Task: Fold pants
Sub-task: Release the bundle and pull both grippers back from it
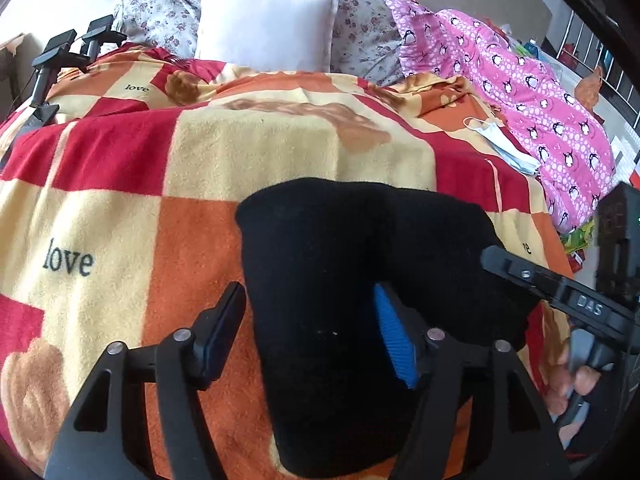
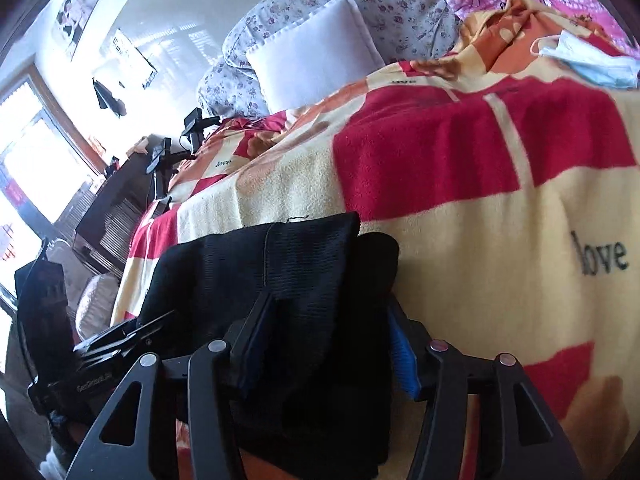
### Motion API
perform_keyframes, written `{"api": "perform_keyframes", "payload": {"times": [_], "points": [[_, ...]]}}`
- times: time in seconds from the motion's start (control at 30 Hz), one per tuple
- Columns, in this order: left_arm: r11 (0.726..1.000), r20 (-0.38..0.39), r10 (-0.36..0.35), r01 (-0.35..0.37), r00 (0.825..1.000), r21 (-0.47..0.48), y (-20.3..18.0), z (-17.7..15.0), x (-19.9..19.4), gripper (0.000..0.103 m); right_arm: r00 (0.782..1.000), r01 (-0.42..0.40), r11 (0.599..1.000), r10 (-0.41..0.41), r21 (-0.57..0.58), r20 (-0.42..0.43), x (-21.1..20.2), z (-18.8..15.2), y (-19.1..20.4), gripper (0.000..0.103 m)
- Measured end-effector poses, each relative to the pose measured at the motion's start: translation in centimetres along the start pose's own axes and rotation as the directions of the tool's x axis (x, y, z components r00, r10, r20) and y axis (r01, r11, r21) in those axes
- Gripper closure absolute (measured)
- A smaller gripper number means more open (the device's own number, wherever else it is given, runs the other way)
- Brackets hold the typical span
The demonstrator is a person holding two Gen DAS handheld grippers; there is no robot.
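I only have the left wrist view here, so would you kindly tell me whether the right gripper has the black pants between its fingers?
Observer: Yes, the right gripper straddles a thick folded stack of the black pants, though its fingers stand apart.
Operator: Thank you; what lies beyond that gripper on its right?
Observer: A cream square of the checked blanket printed "love".
Operator: Anything on the wall?
Observer: A framed poster hangs there.

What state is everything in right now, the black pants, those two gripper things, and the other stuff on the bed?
Black pants: folded into a compact stack, lying on the blanket.
Left gripper: open, over the pants.
Right gripper: open, fingers either side of the fold.
Blanket: spread out.
Face mask: lying loose.
White pillow: propped upright.
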State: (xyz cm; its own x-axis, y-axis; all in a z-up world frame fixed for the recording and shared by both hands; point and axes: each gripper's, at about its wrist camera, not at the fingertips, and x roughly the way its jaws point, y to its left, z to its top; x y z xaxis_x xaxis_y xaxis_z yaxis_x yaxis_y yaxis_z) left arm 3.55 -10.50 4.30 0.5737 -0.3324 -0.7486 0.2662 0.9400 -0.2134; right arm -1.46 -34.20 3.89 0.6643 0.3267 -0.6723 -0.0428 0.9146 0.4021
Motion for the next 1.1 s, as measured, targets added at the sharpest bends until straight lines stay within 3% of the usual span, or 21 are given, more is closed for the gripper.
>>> {"api": "perform_keyframes", "payload": {"times": [0.13,0.27,0.4,0.53,0.7,0.8,1.1], "points": [[0.997,0.034,0.063,-0.064,0.997,0.044,-0.9,0.0,-1.6,0.037,0.999,-0.010,0.997,0.014,-0.071,0.047,-3.3,0.2,2.3,0.047],[0.988,0.044,0.125,-0.128,0.991,0.088,-1.7,-0.2,-1.4,0.034,0.999,-0.014,0.986,0.021,-0.164,0.046,-3.9,-0.2,5.4,0.047],[0.987,0.050,0.135,-0.139,0.990,0.084,-1.8,-0.5,-0.7,0.030,0.996,0.085,0.967,-0.090,-0.238,-0.009,-2.0,-2.4,6.5,0.047],[0.985,0.074,0.146,-0.151,0.987,0.078,-2.0,-0.6,-0.5,0.028,0.991,0.130,0.954,-0.127,-0.270,0.030,-1.4,-4.1,5.9,0.047],[0.983,0.098,0.165,-0.172,0.981,0.067,-2.1,-0.8,-0.9,0.028,0.996,0.089,0.970,-0.083,-0.225,0.037,-2.7,-3.6,5.7,0.046],[0.980,0.107,0.179,-0.187,0.978,0.071,-2.3,-1.3,-1.5,0.027,0.997,0.063,0.978,-0.051,-0.199,0.064,-4.1,-3.6,5.9,0.037],[0.964,0.171,0.234,-0.251,0.957,0.088,-3.4,-3.5,-4.4,0.023,0.992,0.099,0.982,-0.085,-0.163,0.091,-6.1,-4.7,6.1,0.030]]}}
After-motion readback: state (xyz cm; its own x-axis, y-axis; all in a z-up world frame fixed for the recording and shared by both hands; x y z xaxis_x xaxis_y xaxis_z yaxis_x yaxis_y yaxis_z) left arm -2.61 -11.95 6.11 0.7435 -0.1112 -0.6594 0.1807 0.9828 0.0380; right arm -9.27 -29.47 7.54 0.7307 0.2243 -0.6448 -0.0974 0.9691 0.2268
